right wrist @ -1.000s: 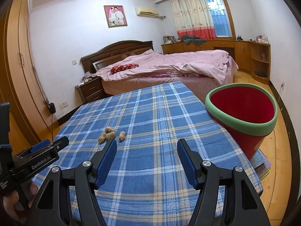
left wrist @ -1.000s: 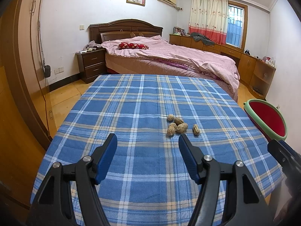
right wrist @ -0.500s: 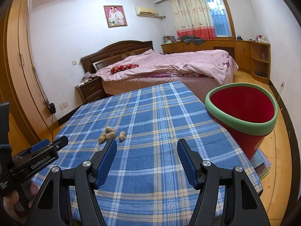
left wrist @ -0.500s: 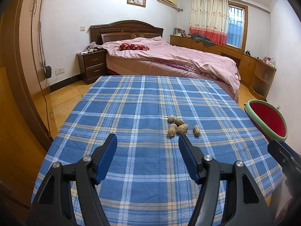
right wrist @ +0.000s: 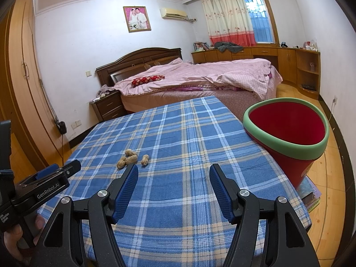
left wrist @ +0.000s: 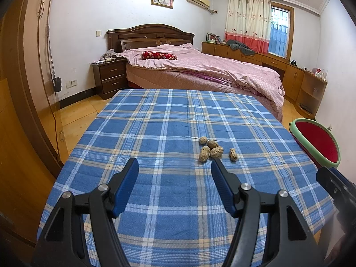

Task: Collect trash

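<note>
Several peanut shells [left wrist: 211,149] lie in a small cluster on the blue plaid tablecloth [left wrist: 155,133]; the right wrist view shows the same peanut shells [right wrist: 131,157] left of centre. A red bin with a green rim [right wrist: 287,131] stands off the table's right side, seen also as the bin [left wrist: 318,142] at the right edge. My left gripper [left wrist: 174,166] hovers open over the cloth, the shells just beyond its right finger. My right gripper [right wrist: 173,171] is open too, empty, with the shells ahead of its left finger. The left gripper's body [right wrist: 44,184] appears at lower left, held by a hand.
Behind the table stands a bed with a pink cover [left wrist: 200,66], a dark nightstand [left wrist: 109,77] and wooden cabinets [left wrist: 300,82] along the right wall. A wardrobe [left wrist: 20,77] lines the left. Books [right wrist: 310,195] lie on the wooden floor under the bin.
</note>
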